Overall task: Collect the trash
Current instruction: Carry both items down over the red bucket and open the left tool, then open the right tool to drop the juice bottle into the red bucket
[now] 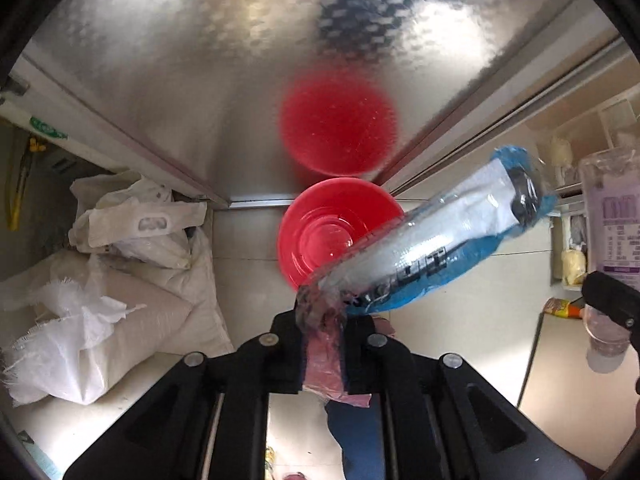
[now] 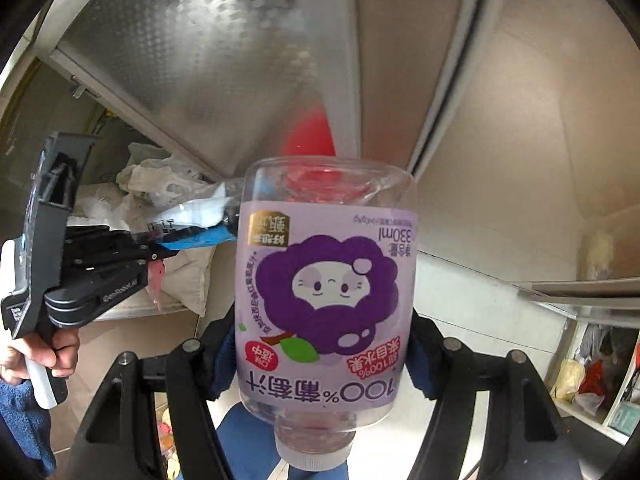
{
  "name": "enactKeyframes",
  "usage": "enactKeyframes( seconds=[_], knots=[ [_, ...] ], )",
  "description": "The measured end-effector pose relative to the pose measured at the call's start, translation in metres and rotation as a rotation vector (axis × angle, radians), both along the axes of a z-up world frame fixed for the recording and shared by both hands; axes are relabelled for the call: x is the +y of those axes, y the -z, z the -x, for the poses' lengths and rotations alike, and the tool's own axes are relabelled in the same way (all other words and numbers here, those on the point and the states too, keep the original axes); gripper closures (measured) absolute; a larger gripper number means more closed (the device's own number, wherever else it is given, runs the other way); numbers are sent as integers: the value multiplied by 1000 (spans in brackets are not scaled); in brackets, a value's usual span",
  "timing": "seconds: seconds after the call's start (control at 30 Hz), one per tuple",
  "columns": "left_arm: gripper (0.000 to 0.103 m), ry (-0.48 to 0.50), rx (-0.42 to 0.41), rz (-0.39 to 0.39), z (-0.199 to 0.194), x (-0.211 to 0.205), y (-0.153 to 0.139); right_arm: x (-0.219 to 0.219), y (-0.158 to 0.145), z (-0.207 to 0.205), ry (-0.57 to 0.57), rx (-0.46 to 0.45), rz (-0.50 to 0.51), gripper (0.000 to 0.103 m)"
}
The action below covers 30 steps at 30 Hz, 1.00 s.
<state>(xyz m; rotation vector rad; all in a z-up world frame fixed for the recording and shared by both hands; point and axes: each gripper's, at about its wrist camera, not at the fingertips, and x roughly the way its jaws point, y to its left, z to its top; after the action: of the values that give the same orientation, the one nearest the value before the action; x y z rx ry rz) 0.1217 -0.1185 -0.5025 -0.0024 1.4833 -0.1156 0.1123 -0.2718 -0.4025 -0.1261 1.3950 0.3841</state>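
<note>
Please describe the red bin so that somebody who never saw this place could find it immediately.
Look at the big patterned metal door that stands over the pale floor. At its lower right corner, on the floor, sits the red bin, round and open. It is the only solid red thing on the floor; the white sacks lie to its left, and the red patch above it is only its reflection in the metal.

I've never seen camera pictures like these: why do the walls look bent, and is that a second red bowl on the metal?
Left wrist view: the fisheye lens bows the edges; the fuzzy red patch is the red bucket mirrored in the dimpled metal panel, with window glare. Right wrist view: sharp on the juice bottle, dark rounded corners.
</note>
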Motion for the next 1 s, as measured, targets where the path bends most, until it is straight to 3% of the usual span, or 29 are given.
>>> enactKeyframes(
  seconds=[0.17,0.23,0.5,0.7,0.8,0.87,1.0],
  knots=[
    [54,25,0,-1,-2,-14,4,5,1,3,-7,0,7,37],
    [49,29,-2,7,-1,-14,-1,6,-2,3,-11,-2,8,37],
    [45,49,-25,-5,6,-14,-27,6,-3,-3,-36,-7,-18,37],
    [44,-18,-28,-11,13,5,-42,20,-1,-3,-85,-9,-51,37],
    [36,-17,-24,-37,18,11,-45,27,1,-4,-116,-2,-64,37],
    [20,-11,-41,-50,21,15,-47,32,6,-5,-135,6,-68,37],
    [19,-30,-70,-28,25,26,-44,43,13,-7,-180,17,-71,37]
  ],
)
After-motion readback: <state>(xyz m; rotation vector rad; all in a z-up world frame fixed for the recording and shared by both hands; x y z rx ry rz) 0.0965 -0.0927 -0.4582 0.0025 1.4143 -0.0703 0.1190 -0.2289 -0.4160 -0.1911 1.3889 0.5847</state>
